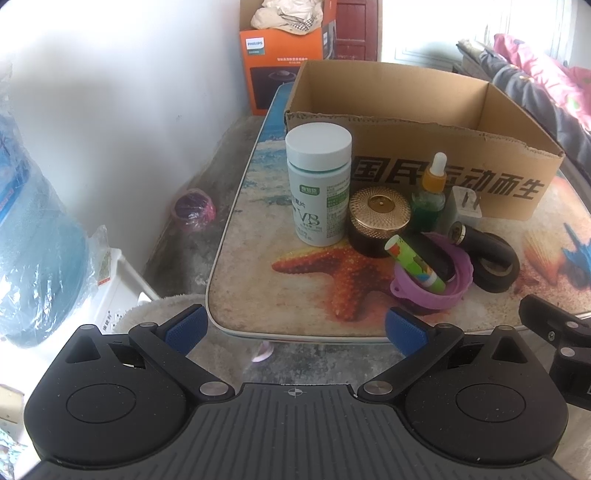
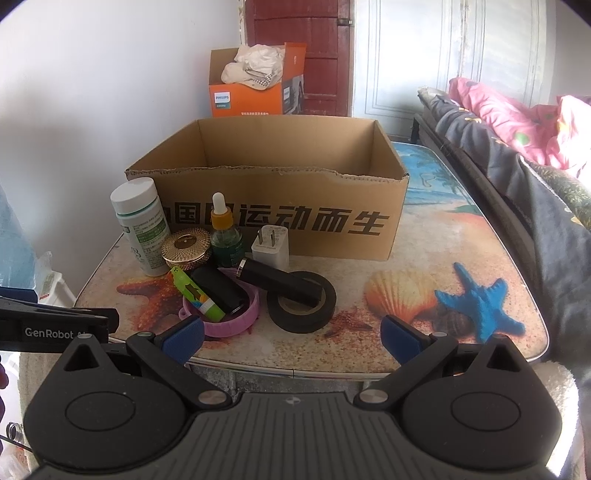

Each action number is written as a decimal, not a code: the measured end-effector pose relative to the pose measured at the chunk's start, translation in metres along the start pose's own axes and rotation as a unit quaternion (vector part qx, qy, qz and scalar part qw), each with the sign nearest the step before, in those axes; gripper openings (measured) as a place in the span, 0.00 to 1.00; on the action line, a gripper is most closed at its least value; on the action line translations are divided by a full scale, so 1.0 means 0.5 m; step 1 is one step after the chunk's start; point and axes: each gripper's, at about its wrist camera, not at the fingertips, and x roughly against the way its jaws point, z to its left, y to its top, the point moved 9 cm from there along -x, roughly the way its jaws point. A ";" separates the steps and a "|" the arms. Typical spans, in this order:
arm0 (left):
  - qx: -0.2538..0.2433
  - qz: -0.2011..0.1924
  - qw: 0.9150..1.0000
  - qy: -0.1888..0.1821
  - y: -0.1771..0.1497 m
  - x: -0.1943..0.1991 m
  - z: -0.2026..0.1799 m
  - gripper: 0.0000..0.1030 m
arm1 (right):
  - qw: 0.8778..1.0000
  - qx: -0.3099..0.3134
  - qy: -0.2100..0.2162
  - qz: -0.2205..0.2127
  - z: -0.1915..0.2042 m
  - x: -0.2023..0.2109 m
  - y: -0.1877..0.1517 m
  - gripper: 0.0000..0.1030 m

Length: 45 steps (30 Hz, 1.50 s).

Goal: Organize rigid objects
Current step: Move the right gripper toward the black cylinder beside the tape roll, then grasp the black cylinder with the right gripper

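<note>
On the desk (image 2: pixel 424 258), small objects cluster before the empty cardboard box (image 2: pixel 266 221). Both the left gripper (image 1: pixel 295 328) and right gripper (image 2: pixel 291 336) have jaws wide open, holding nothing. Better to take the upright white bottle (image 1: pixel 318 184) first, squarely around its body.

Soft daylight washes both views from the pale far wall (image 1: pixel 417 33), which is blown out, while shadows on the table (image 2: pixel 424 258) stay faint, straight lines bow, and the corners blur and go dark.
</note>
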 end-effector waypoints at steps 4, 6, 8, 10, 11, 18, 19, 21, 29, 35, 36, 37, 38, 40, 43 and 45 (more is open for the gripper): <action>-0.007 0.002 1.000 -0.001 0.001 -0.006 -0.009 1.00 | 1.000 -0.004 0.001 0.000 -0.008 -0.003 0.001 1.00; -0.013 -0.001 1.000 -0.005 0.003 -0.011 -0.016 1.00 | 1.000 -0.008 0.002 -0.003 -0.015 -0.004 0.001 1.00; -0.021 -0.005 1.000 -0.011 0.006 -0.013 -0.025 1.00 | 1.000 -0.018 0.010 -0.011 -0.022 -0.009 0.001 1.00; -0.030 -0.013 0.999 -0.021 0.011 -0.014 -0.037 1.00 | 0.999 -0.027 0.019 -0.018 -0.033 -0.012 0.002 1.00; -0.034 -0.017 0.999 -0.028 0.013 -0.015 -0.044 1.00 | 0.999 -0.029 0.024 -0.020 -0.039 -0.014 0.002 1.00; -0.068 -0.064 0.988 -0.123 0.029 0.000 -0.109 0.99 | 0.995 0.002 0.084 -0.055 -0.081 -0.015 0.047 1.00; -0.073 -0.072 0.985 -0.142 0.030 0.004 -0.122 0.99 | 0.993 0.021 0.094 -0.061 -0.083 -0.016 0.058 0.99; -0.083 -0.082 0.977 -0.178 0.034 0.010 -0.151 0.97 | 0.989 0.066 0.115 -0.067 -0.079 -0.023 0.079 0.96; -0.127 -0.071 0.955 -0.259 0.033 -0.002 -0.261 0.70 | 0.962 0.165 0.217 0.018 -0.020 -0.114 0.087 0.57; -0.148 -0.057 0.953 -0.259 0.033 -0.024 -0.289 0.50 | 0.940 0.201 0.266 0.076 -0.003 -0.167 0.075 0.34; -0.150 -0.054 0.953 -0.258 0.032 -0.027 -0.288 0.49 | 0.937 0.205 0.269 0.086 -0.003 -0.176 0.074 0.31; -0.151 -0.052 0.953 -0.258 0.032 -0.031 -0.288 0.48 | 0.936 0.209 0.270 0.091 -0.003 -0.184 0.075 0.31; -0.152 -0.049 0.953 -0.258 0.032 -0.033 -0.290 0.46 | 0.933 0.215 0.271 0.098 -0.003 -0.191 0.074 0.31; -0.153 -0.043 0.953 -0.257 0.030 -0.040 -0.292 0.46 | 0.929 0.218 0.276 0.112 -0.005 -0.202 0.074 0.31; -0.152 -0.036 0.954 -0.255 0.028 -0.051 -0.299 0.46 | 0.927 0.198 0.289 0.135 -0.011 -0.209 0.079 0.30; -0.151 -0.032 0.954 -0.257 0.031 -0.056 -0.303 0.46 | 0.925 0.171 0.301 0.157 -0.019 -0.213 0.077 0.27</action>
